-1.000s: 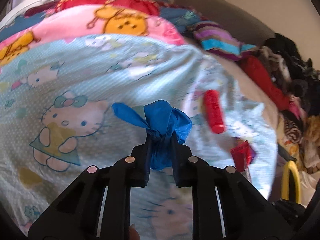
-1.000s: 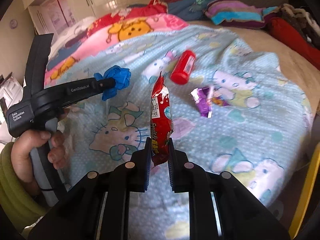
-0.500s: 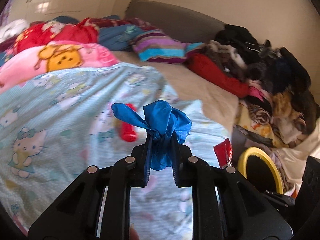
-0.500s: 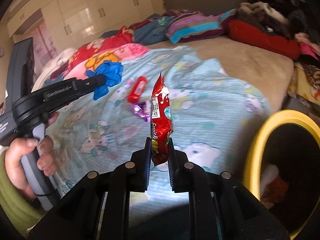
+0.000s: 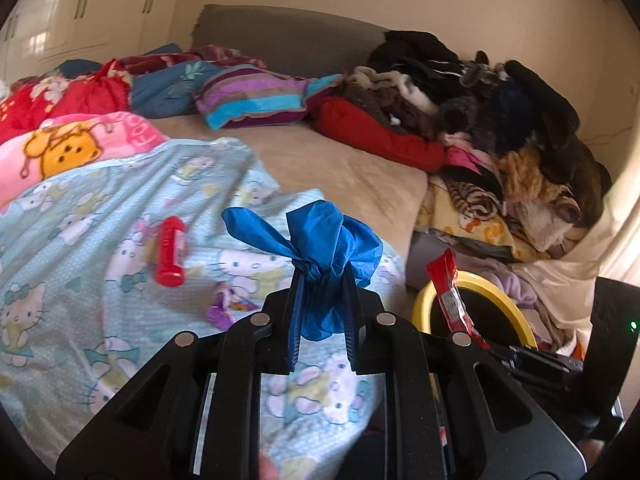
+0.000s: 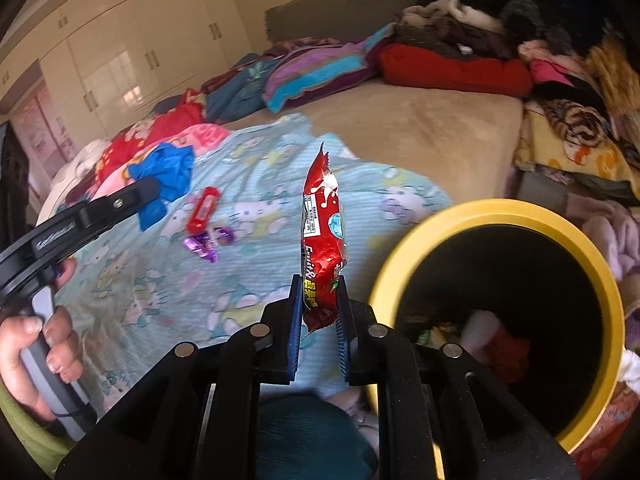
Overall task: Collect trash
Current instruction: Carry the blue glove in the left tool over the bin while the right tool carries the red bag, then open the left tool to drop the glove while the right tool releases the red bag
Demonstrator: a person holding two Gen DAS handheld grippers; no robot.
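While left gripper point(image 5: 322, 280) jaws pinch blue glove point(image 5: 320, 240), right gripper point(image 6: 318, 296) jaws clamp red wrapper point(image 6: 322, 236).

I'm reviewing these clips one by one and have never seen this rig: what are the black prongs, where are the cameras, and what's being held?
No robot: a person holds a handheld black two-finger tool in each hand, each with a fisheye camera looking along its fingers. The left tool is shut on a crumpled blue glove. The right tool is shut on a red foil snack wrapper, beside a yellow-rimmed black bin. A red tube and purple wrapper lie on the cartoon-cat blanket.
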